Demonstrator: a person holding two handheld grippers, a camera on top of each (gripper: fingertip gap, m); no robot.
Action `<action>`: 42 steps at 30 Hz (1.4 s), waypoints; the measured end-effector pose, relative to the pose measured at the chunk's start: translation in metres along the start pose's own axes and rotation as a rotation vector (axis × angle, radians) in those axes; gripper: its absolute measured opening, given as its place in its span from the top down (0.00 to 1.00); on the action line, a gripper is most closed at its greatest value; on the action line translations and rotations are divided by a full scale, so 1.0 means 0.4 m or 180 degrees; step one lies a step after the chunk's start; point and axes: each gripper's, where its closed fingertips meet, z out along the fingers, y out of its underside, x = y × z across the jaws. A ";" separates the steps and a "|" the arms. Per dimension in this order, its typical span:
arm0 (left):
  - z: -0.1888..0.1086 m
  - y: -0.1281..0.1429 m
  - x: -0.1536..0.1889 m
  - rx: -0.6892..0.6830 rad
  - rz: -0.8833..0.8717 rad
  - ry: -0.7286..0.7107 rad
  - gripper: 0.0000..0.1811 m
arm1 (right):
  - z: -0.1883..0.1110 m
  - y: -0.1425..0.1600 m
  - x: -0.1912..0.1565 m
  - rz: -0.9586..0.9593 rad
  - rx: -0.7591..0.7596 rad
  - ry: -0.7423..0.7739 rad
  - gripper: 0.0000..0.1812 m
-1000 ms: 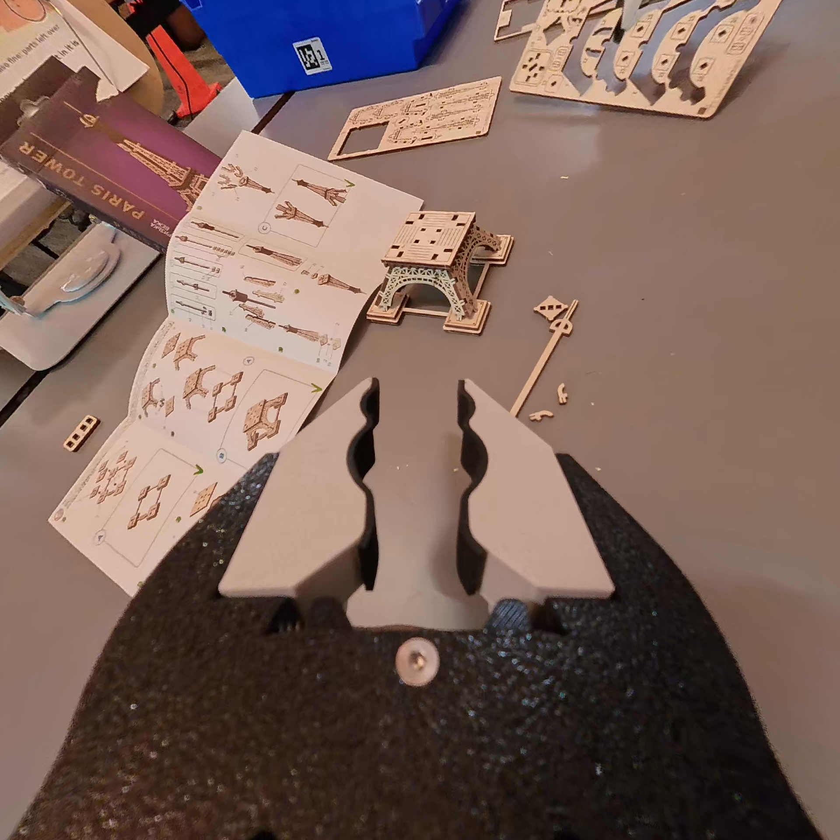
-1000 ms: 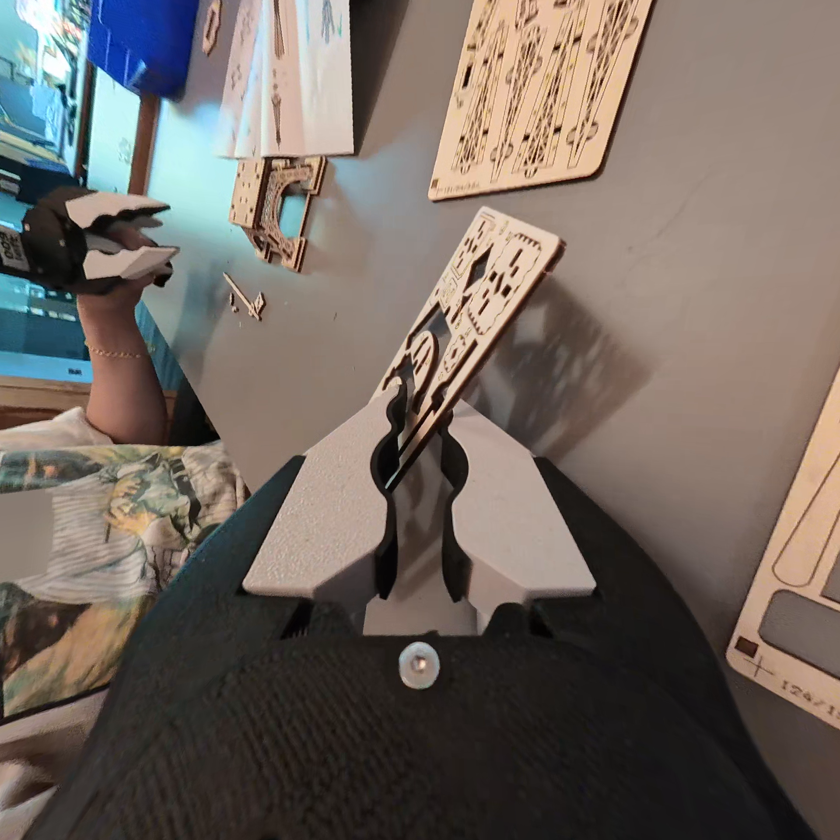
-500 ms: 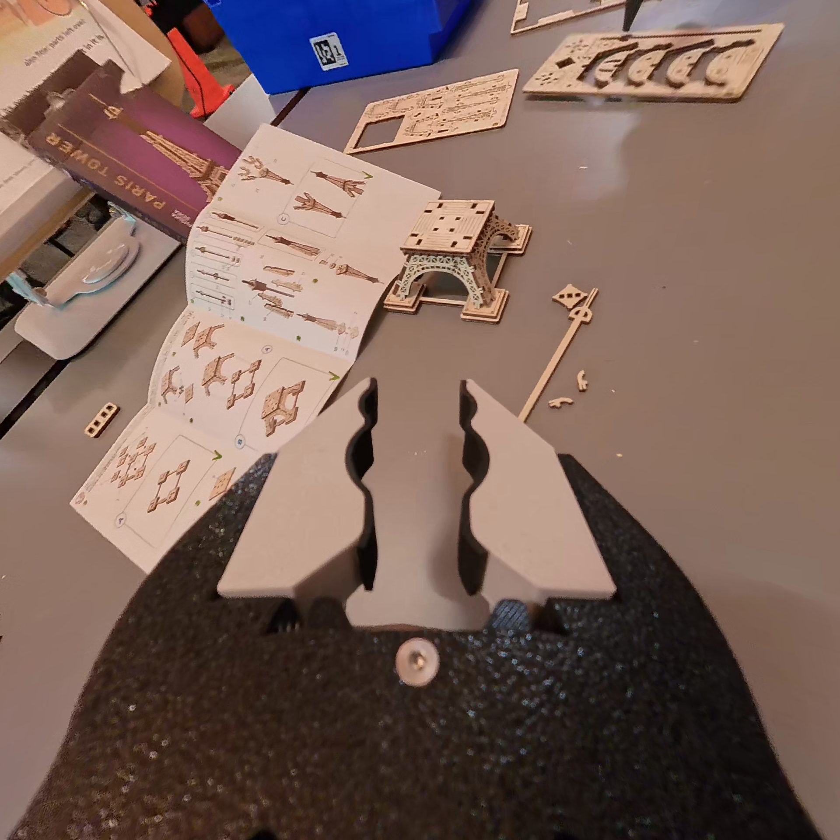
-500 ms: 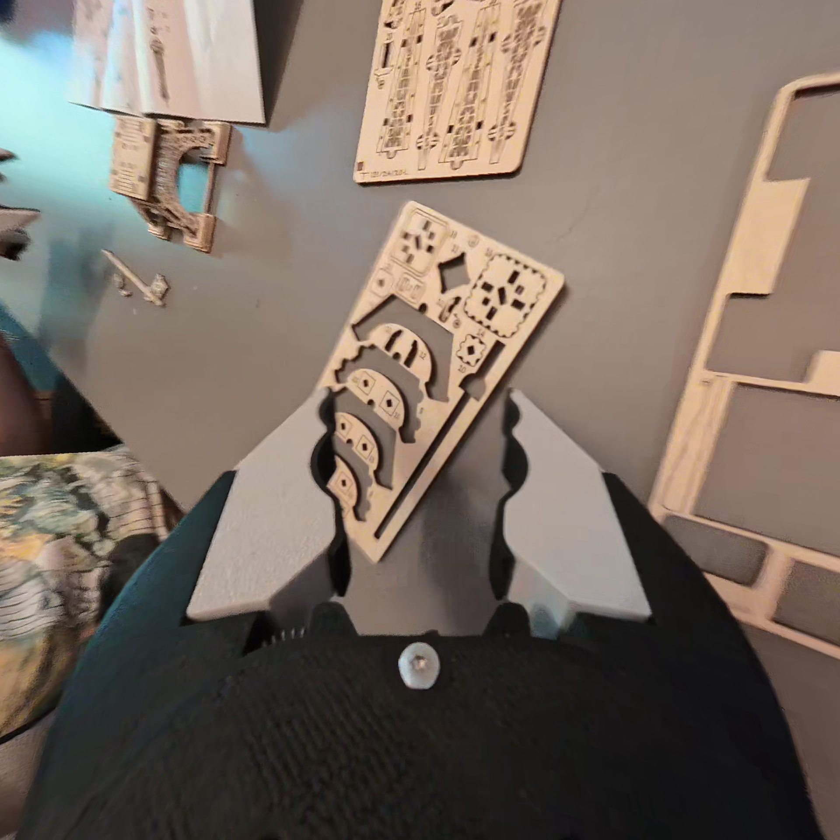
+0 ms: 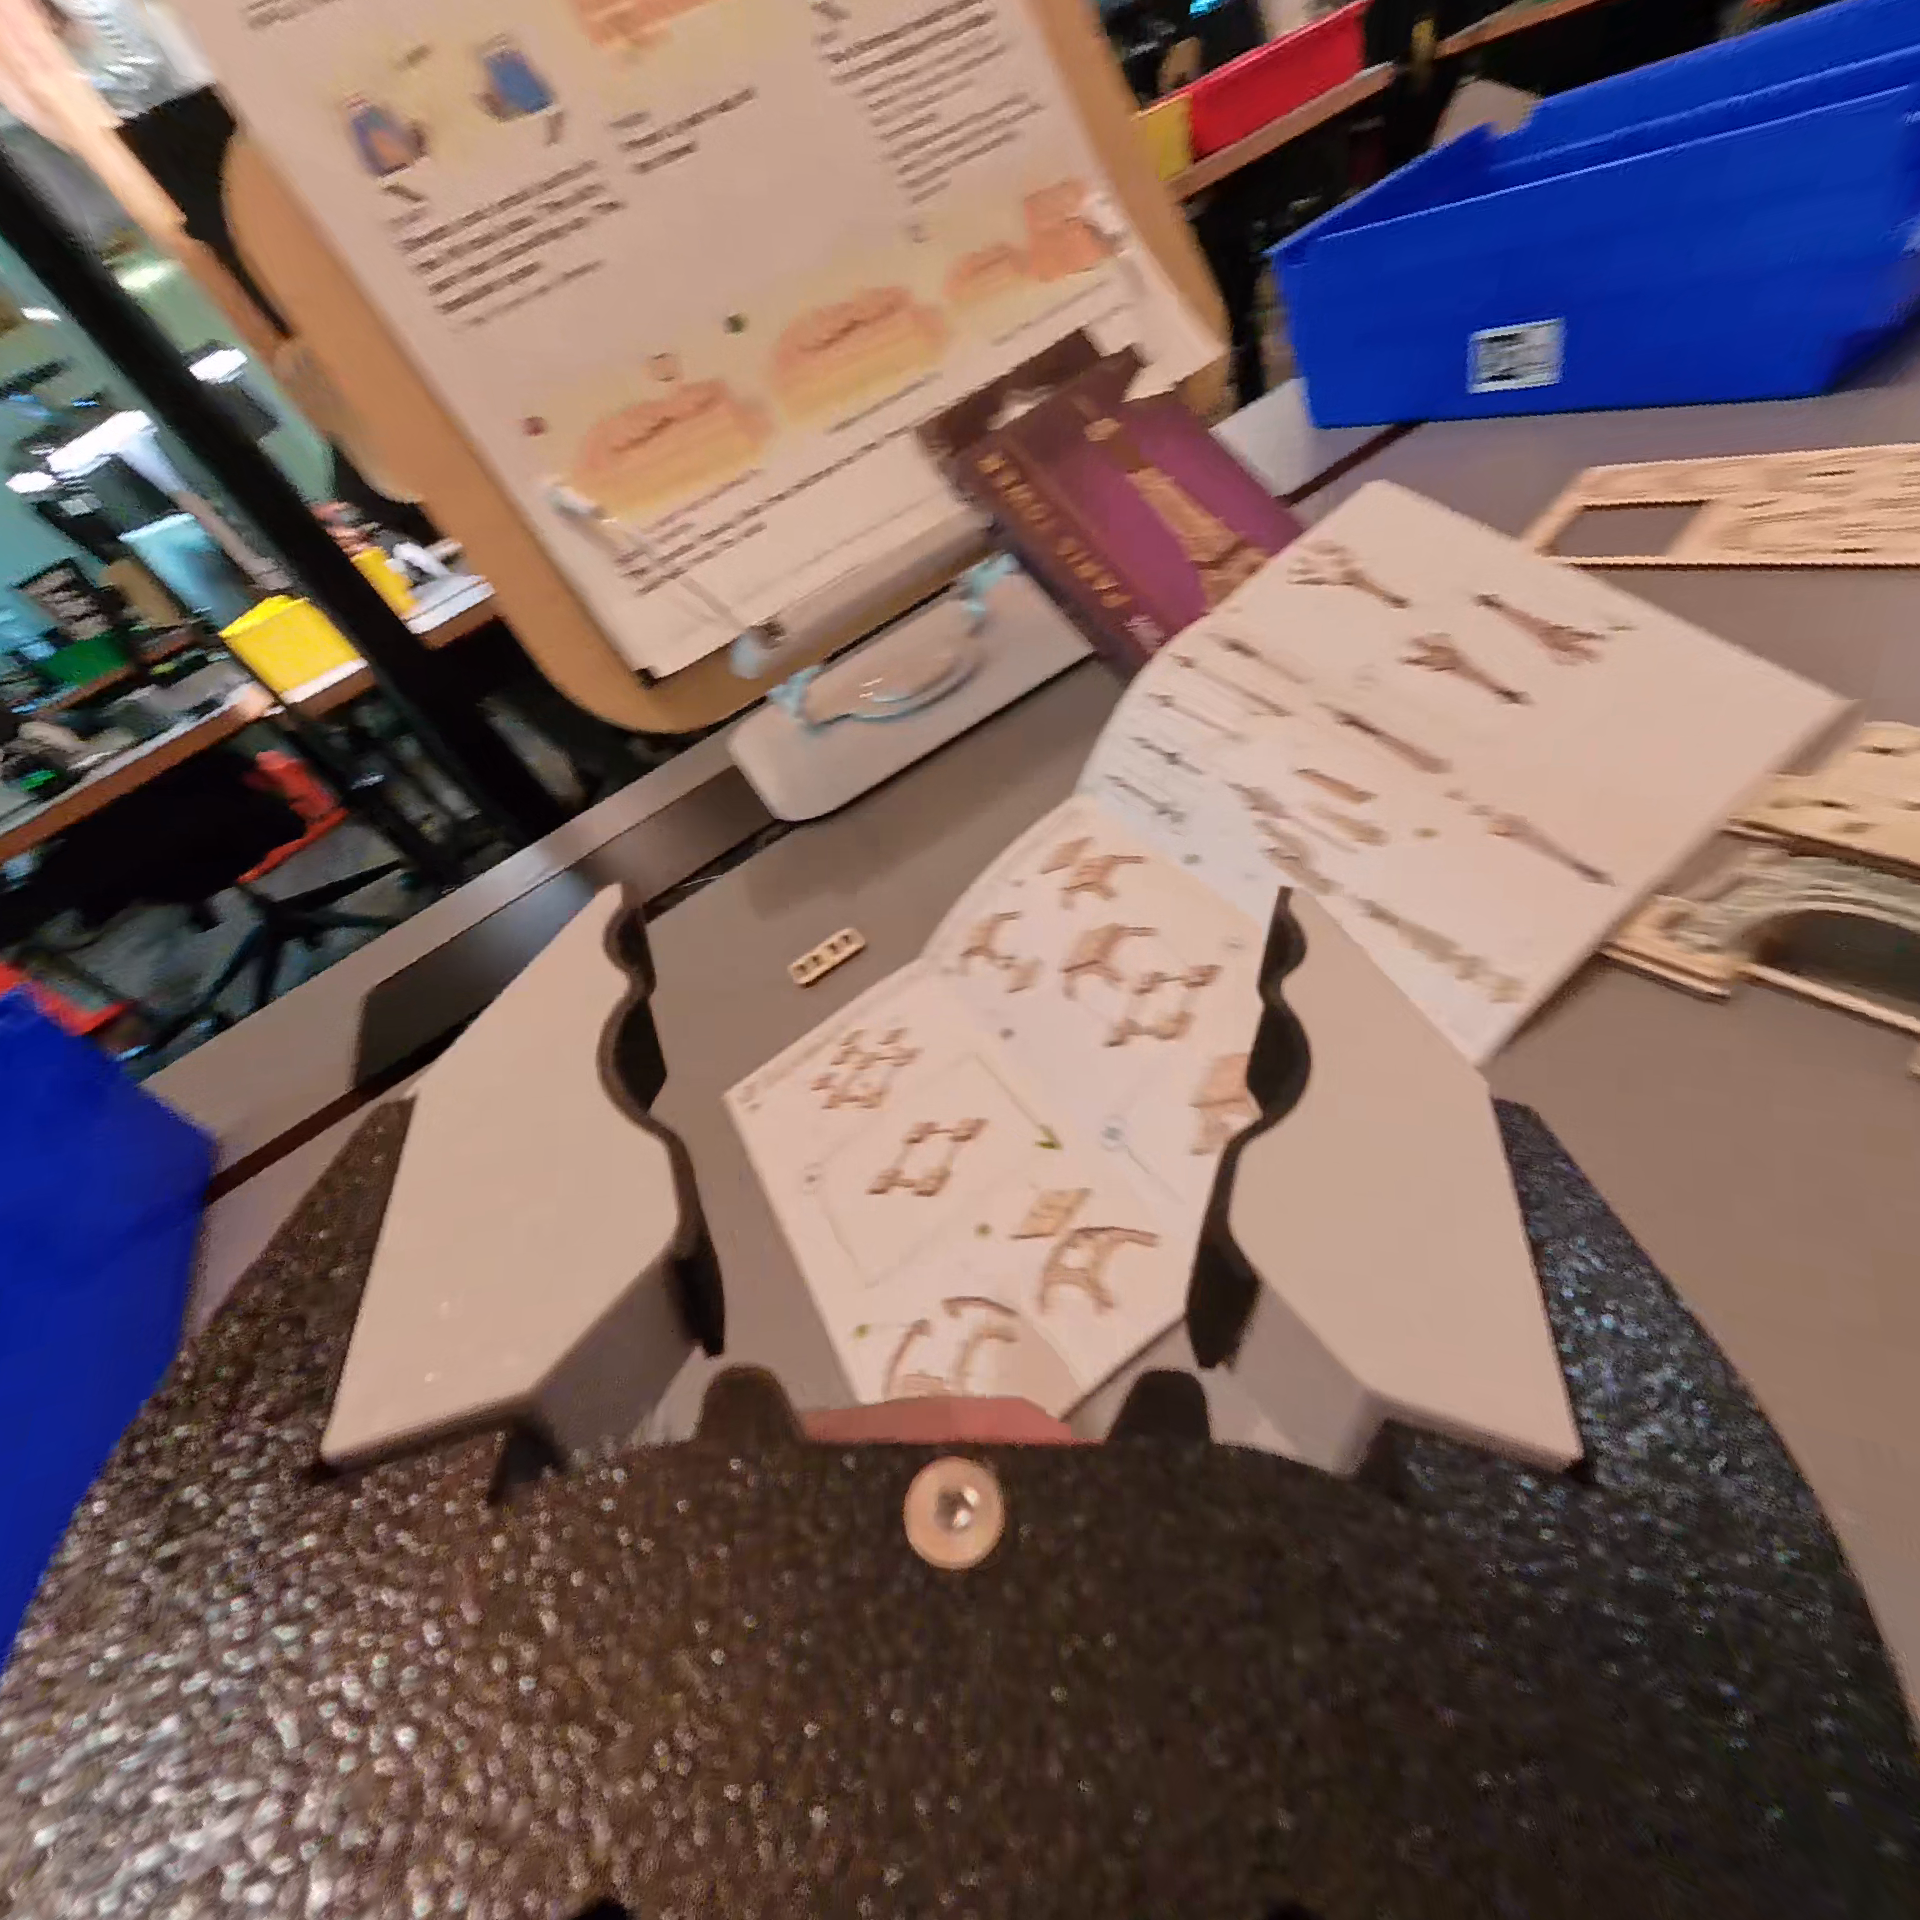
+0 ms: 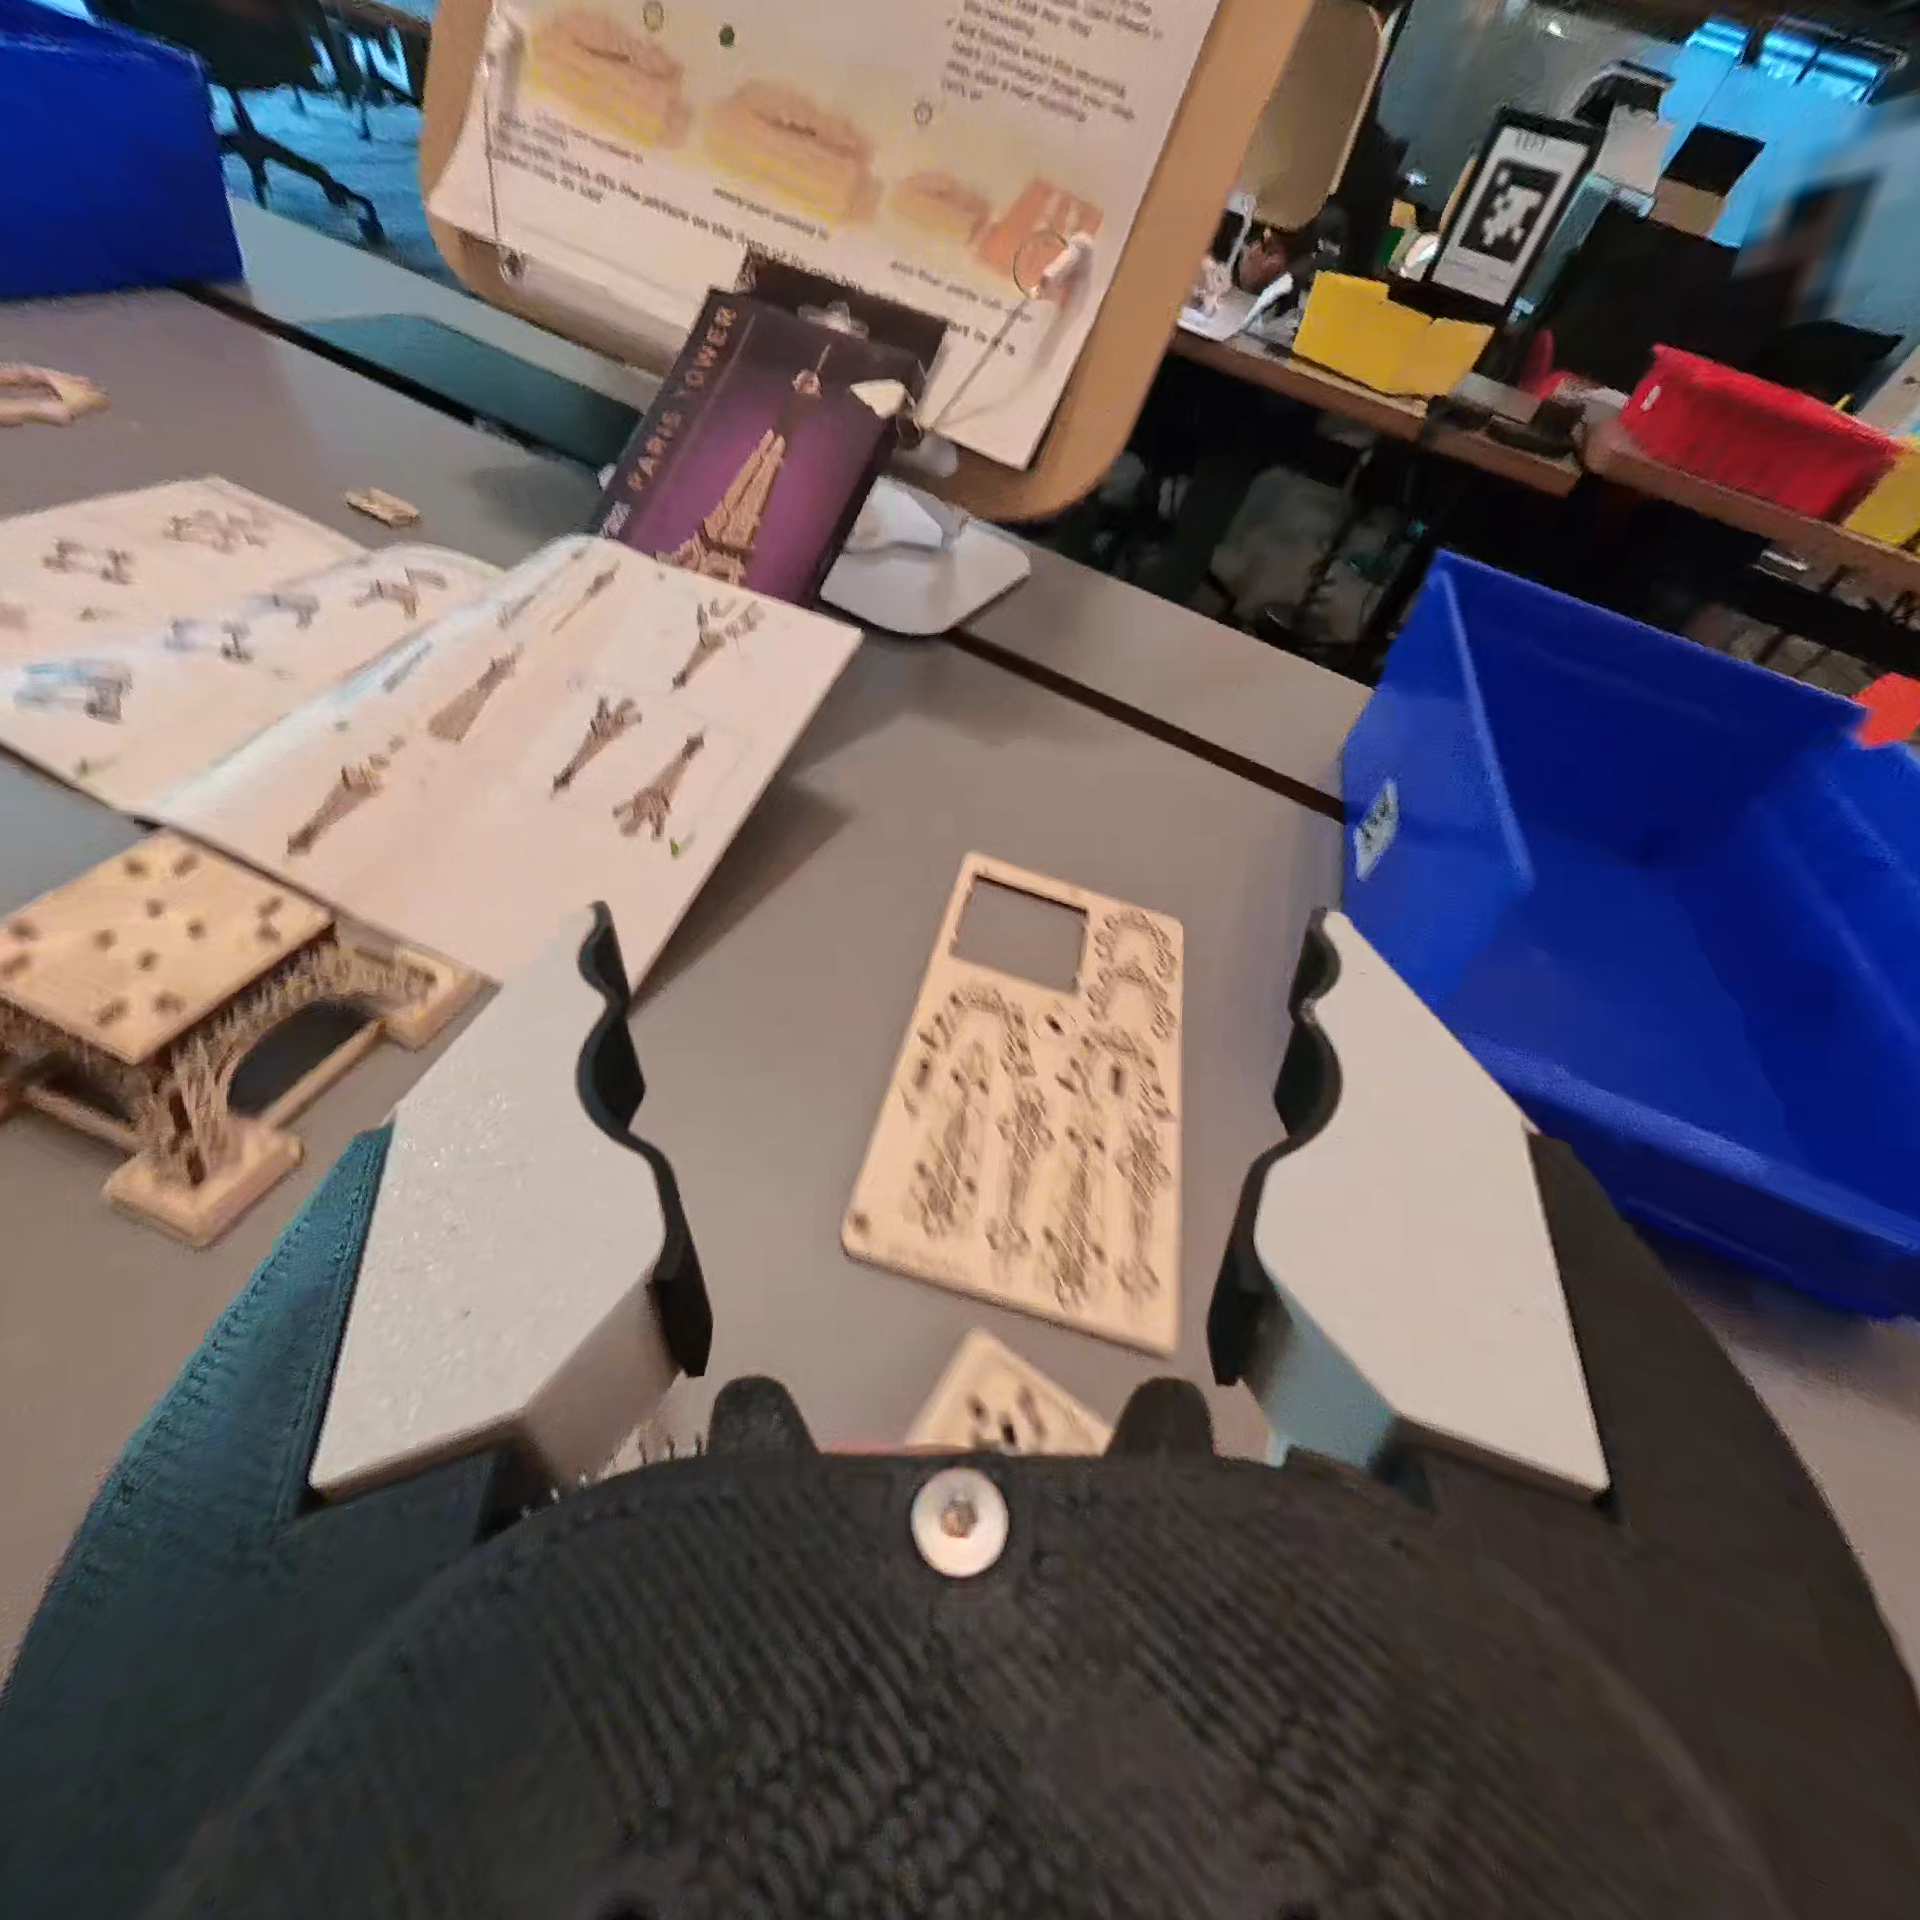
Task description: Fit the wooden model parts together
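The built wooden tower base (image 6: 177, 1023) stands on the grey table left of my right gripper (image 6: 956, 935); it also shows at the right edge of the left wrist view (image 5: 1808, 883). My right gripper is wide open and empty above a flat wooden parts sheet (image 6: 1039, 1122). A corner of another wooden sheet (image 6: 1003, 1403) lies just under it. My left gripper (image 5: 951, 914) is wide open and empty over the folded instruction sheet (image 5: 1195, 935). A small loose wooden piece (image 5: 826, 940) lies on the table beyond it.
A blue bin (image 6: 1662, 935) stands to the right of the parts sheet, also visible in the left wrist view (image 5: 1621, 260). A purple kit box (image 6: 748, 457) leans by a board on a white stand (image 6: 925, 561). Another parts sheet (image 5: 1745, 520) lies far right.
My right gripper let go of the curved-piece sheet, opened wide and swung level toward the other sheet. My left gripper opened wider and turned left over the instruction sheet.
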 end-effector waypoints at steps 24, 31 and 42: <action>-0.125 0.059 -0.252 -0.0080 -0.0437 -0.1628 0.52 | 0.092 -0.038 0.058 -0.0543 0.0859 0.0798 0.45; -0.122 0.062 -0.245 -0.0023 -0.0608 -0.1510 0.55 | 0.093 -0.036 0.054 -0.0556 0.0852 0.0758 0.49; -0.116 0.082 -0.245 -0.0086 -0.0737 -0.1411 0.60 | 0.108 -0.026 0.029 -0.0796 0.0752 0.0705 0.55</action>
